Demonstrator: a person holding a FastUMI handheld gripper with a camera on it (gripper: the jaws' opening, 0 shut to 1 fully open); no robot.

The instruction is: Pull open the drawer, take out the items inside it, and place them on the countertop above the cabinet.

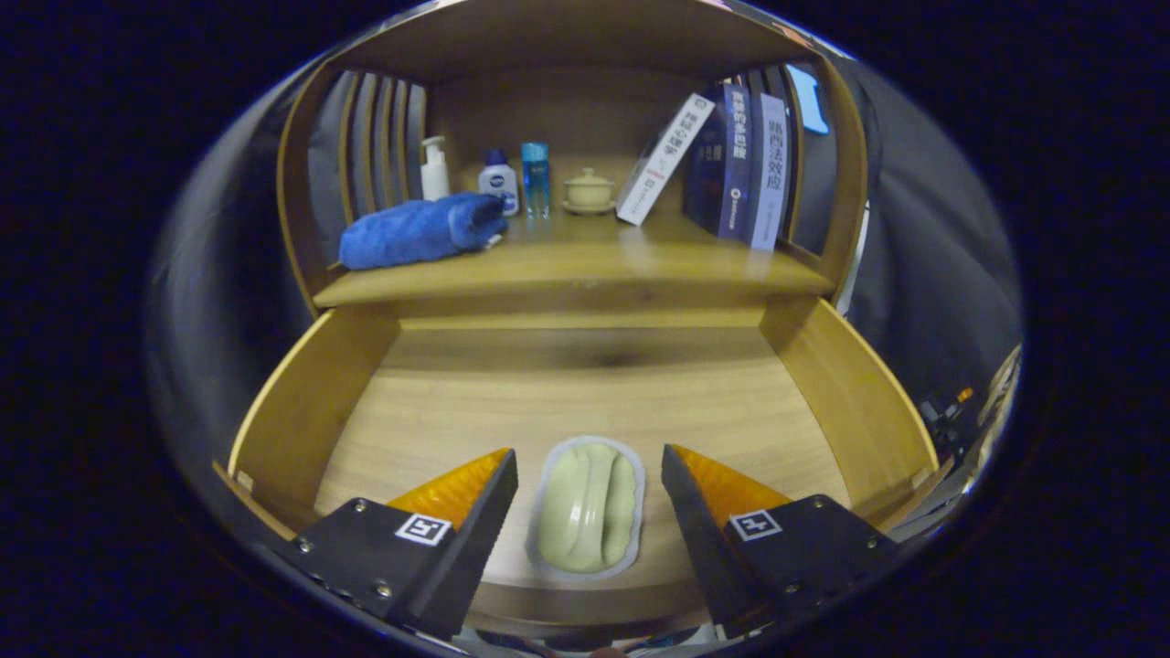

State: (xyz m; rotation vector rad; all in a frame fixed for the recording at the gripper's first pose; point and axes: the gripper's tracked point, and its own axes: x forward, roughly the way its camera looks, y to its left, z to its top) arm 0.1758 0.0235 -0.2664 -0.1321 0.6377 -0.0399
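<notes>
The wooden drawer (pixel 302 411) is pulled open below the countertop (pixel 585 265). A pale green ridged item in a clear wrapper (pixel 587 507) lies on the drawer floor near its front edge. My gripper (pixel 590 471) is open, with one finger on each side of that item and a gap between each finger and the wrapper. A rolled blue towel (pixel 420 230) lies on the countertop at its left.
On the countertop's back stand a white pump bottle (pixel 434 169), a small white bottle (pixel 499 181), a blue bottle (pixel 536 176) and a lidded cup (pixel 588 190). Several books (pixel 731 164) lean at the right. The cabinet's side walls and top enclose the countertop.
</notes>
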